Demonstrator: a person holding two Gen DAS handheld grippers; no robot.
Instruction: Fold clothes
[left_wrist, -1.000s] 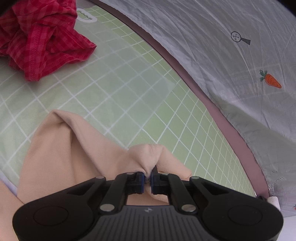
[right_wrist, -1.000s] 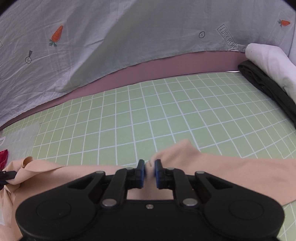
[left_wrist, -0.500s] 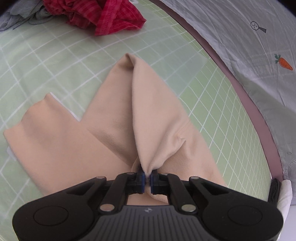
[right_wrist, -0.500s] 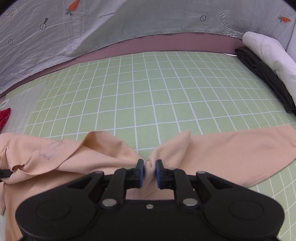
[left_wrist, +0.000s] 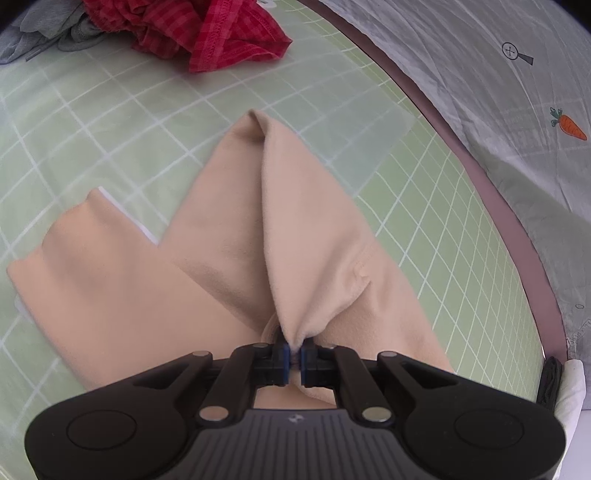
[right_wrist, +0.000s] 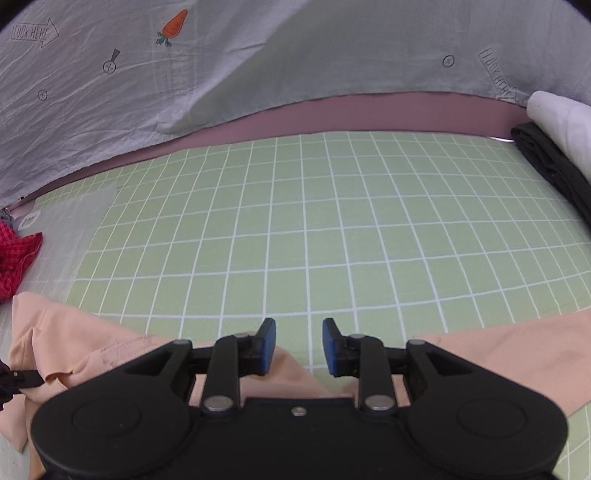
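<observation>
A peach long-sleeved garment (left_wrist: 221, 240) lies on the green grid mat (left_wrist: 92, 110). My left gripper (left_wrist: 293, 356) is shut on a pinched fold of it, and the cloth rises in a ridge from the jaws toward the far end. In the right wrist view the same peach garment (right_wrist: 92, 350) lies flat under and beside my right gripper (right_wrist: 298, 347), which is open and empty with its blue pads (right_wrist: 267, 345) apart just above the cloth. The tip of the left gripper (right_wrist: 22, 380) shows at the left edge, holding the garment.
A red checked garment (left_wrist: 207, 33) and a grey one (left_wrist: 44, 33) lie crumpled at the mat's far end. A folded black garment (right_wrist: 554, 166) and a white one (right_wrist: 561, 118) sit at the right. A grey carrot-print sheet (right_wrist: 258, 55) hangs behind the mat.
My right gripper has opened and let go of the peach garment, which has dropped flat onto the mat. My left gripper keeps its hold and has barely moved.
</observation>
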